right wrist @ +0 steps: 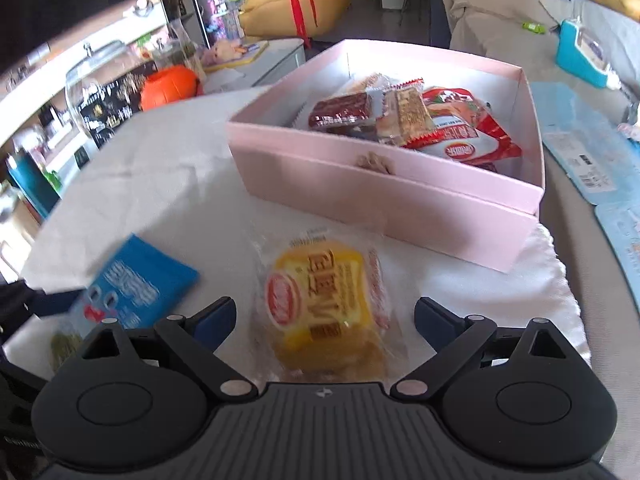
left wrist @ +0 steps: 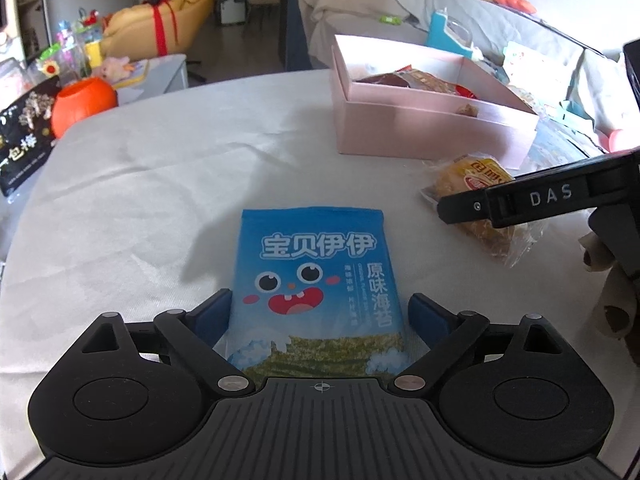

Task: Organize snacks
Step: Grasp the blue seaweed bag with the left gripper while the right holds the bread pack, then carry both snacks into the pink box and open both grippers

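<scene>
- Left gripper (left wrist: 320, 312): jaws flank the blue seaweed packet (left wrist: 316, 280) on the tabletop (left wrist: 140, 200); whether they grip it, cannot tell.
- Right gripper (right wrist: 324, 316): jaws wide, straddling the wrapped yellow cake (right wrist: 324, 304), untouched.
- Grasp step; next, close, lift, carry far-right into the pink box (right wrist: 360, 184).

"宝贝伊伊" on blue seaweed packet (left wrist: 316, 280) — "DAS" on right tool (left wrist: 512, 200).

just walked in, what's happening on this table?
A person with a handheld gripper in each hand is sorting snacks into the pink box, which already holds several packets. The left gripper straddles the blue seaweed packet; whether it is gripping is unclear. The right gripper is open around the yellow wrapped cake, not pressing on it. Both snacks lie on the white tablecloth.
</scene>
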Demonstrator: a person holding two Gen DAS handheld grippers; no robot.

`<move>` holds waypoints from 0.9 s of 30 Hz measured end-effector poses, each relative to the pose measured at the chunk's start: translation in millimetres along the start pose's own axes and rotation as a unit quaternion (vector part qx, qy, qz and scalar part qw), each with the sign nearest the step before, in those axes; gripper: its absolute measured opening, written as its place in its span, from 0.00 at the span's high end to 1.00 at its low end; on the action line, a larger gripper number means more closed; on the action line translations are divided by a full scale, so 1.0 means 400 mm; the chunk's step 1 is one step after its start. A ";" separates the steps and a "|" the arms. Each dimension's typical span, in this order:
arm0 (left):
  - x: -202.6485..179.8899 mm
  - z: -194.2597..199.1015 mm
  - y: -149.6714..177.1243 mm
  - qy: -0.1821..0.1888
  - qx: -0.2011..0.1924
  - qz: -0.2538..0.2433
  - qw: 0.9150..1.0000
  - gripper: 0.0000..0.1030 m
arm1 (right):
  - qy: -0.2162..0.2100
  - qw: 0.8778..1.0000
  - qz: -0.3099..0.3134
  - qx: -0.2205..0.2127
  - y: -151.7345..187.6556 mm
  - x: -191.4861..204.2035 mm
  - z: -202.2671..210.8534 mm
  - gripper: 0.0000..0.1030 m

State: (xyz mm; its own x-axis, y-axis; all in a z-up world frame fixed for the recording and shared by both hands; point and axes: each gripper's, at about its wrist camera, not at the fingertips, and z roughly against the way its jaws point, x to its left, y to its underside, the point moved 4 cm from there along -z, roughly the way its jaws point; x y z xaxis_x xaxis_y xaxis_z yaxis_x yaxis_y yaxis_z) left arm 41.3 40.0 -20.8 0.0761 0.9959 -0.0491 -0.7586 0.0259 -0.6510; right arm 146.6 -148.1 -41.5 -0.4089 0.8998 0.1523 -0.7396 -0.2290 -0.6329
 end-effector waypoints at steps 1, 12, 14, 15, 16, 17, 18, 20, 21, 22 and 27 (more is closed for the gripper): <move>0.000 -0.002 -0.003 0.002 0.004 -0.002 1.000 0.07 | 0.005 1.000 0.000 -0.004 -0.001 0.000 0.000 0.14; 0.001 0.034 -0.024 0.044 -0.011 0.014 0.999 0.18 | 0.004 0.999 0.025 -0.026 0.044 -0.044 0.126 0.49; -0.007 0.079 -0.062 0.065 -0.050 0.014 0.997 0.18 | 0.004 0.999 0.022 -0.039 0.043 -0.059 0.164 0.49; -0.008 0.103 -0.085 0.072 -0.071 0.013 0.995 0.18 | 0.003 0.999 0.020 -0.051 0.035 -0.067 0.188 0.49; -0.009 0.135 -0.123 0.079 -0.102 0.013 0.992 0.18 | 0.003 0.998 0.016 -0.068 0.023 -0.076 0.218 0.49; -0.011 0.167 -0.167 0.087 -0.136 0.014 0.987 0.18 | 0.002 0.996 0.011 -0.090 0.002 -0.084 0.255 0.49; -0.015 0.190 -0.207 0.094 -0.161 0.015 0.982 0.17 | 0.001 0.993 0.006 -0.114 -0.023 -0.093 0.292 0.49; -0.035 0.220 -0.292 0.115 -0.206 0.009 0.972 0.15 | -0.003 0.987 0.001 -0.162 -0.085 -0.107 0.363 0.49; -0.053 0.221 -0.343 0.126 -0.225 -0.003 0.966 0.14 | -0.002 0.983 -0.001 -0.181 -0.119 -0.112 0.388 0.49; -0.064 0.213 -0.377 0.131 -0.233 -0.009 0.963 0.13 | 0.001 0.980 -0.004 -0.198 -0.157 -0.118 0.407 0.49; -0.107 -0.015 -0.519 0.183 -0.215 0.016 0.959 0.12 | -0.003 0.975 -0.041 -0.220 -0.351 -0.151 0.395 0.47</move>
State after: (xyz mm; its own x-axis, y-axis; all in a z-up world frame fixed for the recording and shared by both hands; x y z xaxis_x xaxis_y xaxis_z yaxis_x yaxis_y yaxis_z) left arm 199.5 -8.6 111.9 0.3390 0.8965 -0.2854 -0.4340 -0.1201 -0.8928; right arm 190.8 -228.7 158.1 -0.3621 0.9060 0.2191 -0.4689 0.0261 -0.8829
